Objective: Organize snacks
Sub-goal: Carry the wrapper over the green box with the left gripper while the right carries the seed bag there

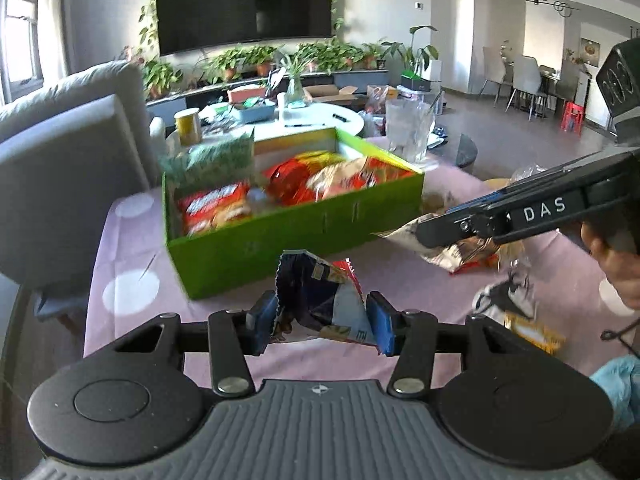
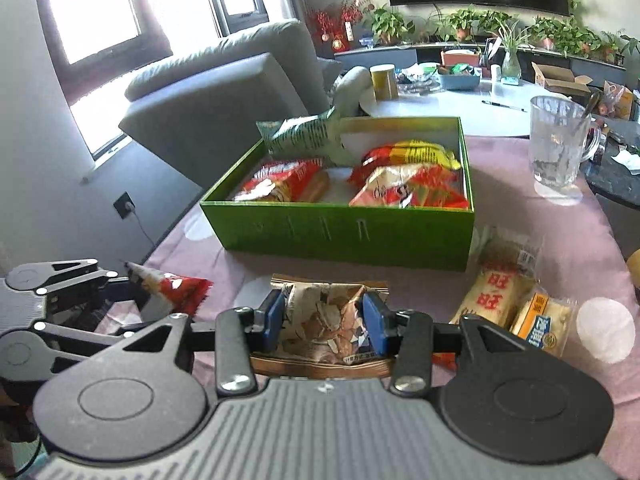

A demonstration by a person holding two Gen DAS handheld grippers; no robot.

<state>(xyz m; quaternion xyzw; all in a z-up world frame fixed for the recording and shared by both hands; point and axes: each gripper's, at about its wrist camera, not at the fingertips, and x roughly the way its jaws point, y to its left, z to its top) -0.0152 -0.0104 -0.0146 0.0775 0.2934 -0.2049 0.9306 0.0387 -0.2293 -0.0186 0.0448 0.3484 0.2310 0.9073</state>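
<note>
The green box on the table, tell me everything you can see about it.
The green box is an open, lidless rectangular carton, cardboard by the look, bright green outside and pale inside. It sits flat on the pink tablecloth. Red and yellow snack packets lie inside, and a green-patterned packet leans over its far corner. Neither gripper touches it.

Motion-blurred green box [image 1: 304, 236] — packet lettering unreadable

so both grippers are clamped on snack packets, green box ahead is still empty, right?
Not empty. The right wrist view shows the green box already holding several snack bags. The rest stands: left gripper and right gripper each clamp a packet.
</note>
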